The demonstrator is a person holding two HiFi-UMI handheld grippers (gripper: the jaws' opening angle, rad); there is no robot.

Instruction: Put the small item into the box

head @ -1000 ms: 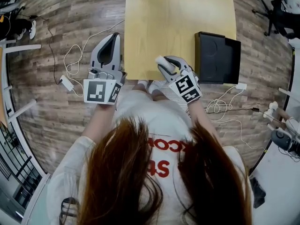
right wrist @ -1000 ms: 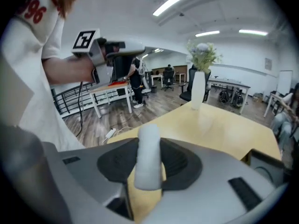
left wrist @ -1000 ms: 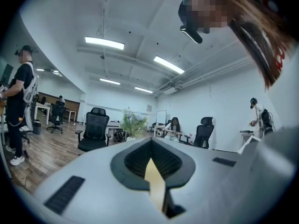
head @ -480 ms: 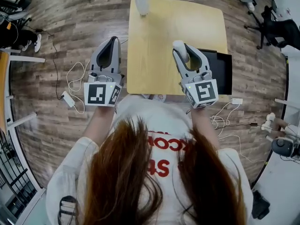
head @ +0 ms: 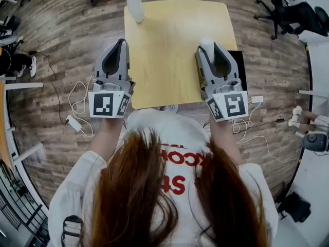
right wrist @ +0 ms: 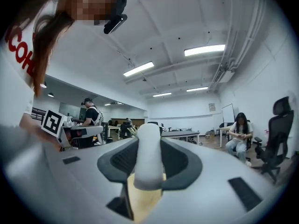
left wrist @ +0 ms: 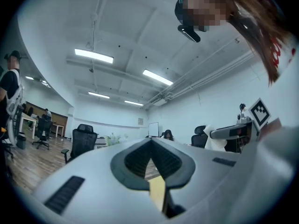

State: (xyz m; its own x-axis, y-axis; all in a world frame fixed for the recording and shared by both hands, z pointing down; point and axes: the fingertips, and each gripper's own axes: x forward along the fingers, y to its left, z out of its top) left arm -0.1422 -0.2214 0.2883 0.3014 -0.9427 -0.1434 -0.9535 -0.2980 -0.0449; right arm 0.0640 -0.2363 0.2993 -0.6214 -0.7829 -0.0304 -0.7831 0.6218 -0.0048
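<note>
Two jaws of the right gripper [head: 209, 49] pinched the item [head: 206, 43], seemingly light, stiff and smooth, near its middle, at ten o'clock of the box [head: 241, 70]; the left gripper [head: 117, 43] hung closed, empty.

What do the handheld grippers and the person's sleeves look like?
Both the left gripper and right gripper are light grey, tapering to pointed fingers with dark ribbed inner pads. Each carries a white cube with black square markers. Sleeves are white.
</note>
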